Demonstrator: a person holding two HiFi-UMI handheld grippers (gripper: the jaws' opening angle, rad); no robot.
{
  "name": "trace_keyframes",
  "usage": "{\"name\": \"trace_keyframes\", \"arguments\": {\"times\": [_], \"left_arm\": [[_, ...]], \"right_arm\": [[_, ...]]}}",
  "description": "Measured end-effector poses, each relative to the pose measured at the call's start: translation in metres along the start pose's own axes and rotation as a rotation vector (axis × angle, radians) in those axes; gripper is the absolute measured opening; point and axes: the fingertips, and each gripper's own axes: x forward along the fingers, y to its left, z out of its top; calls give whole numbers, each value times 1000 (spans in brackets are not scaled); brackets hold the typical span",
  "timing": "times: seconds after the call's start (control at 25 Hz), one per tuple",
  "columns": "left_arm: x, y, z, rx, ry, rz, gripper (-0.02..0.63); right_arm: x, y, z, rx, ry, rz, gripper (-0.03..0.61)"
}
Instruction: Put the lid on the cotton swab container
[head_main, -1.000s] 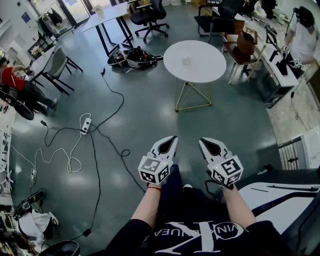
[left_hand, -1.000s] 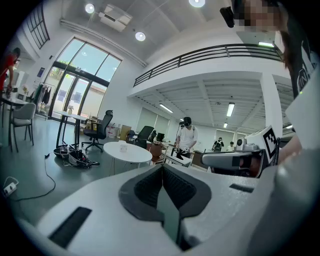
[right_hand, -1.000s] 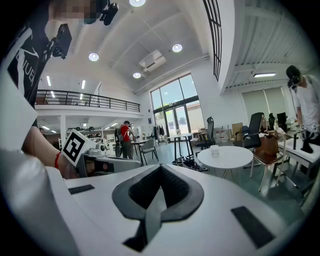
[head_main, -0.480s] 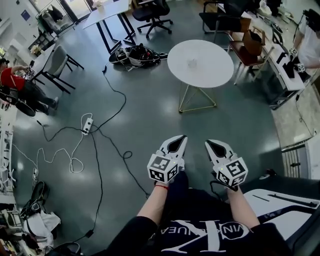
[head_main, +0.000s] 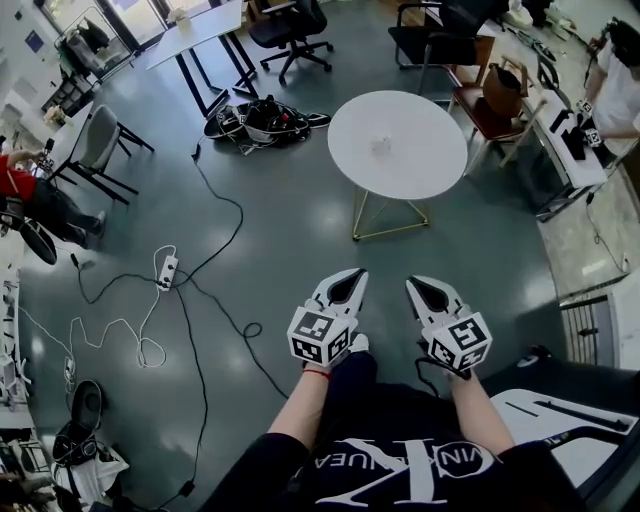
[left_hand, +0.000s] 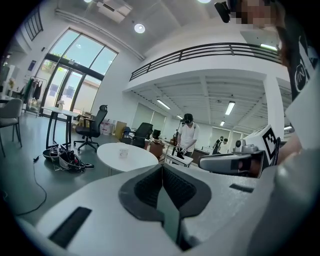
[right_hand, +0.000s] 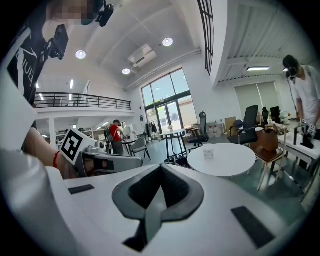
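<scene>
A small clear cotton swab container stands near the middle of a round white table, far ahead of me across the floor. It also shows as a tiny cup in the left gripper view and in the right gripper view. Whether a lid lies by it is too small to tell. My left gripper and right gripper are held side by side in front of my body, well short of the table. Both are shut with nothing between their jaws.
Black and white cables and a power strip trail over the grey floor at left. A heap of bags lies beyond the table's left side. Office chairs, a long desk and a chair with a brown bag ring the table. People stand at both sides.
The table has drifted a little lower and closer in the head view. Both grippers stay shut and side by side, held slightly higher in the view.
</scene>
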Motion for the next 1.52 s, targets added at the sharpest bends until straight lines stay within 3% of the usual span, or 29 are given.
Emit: {"name": "trace_keyframes", "arguments": {"times": [0.44,0.84,1.2,1.52], "left_arm": [[47,70,25,8,-4,-45,9],[85,84,31,-9,15,-80,9],[132,118,52,-19,1,-5,9],[200,143,65,-56,0,45,9]], "right_arm": [[76,-38,16,38,-21,-56,2],[99,-69,19,60,13,-62,2],[150,-112,37,36,37,43,2],[194,-176,53,36,87,121,2]]}}
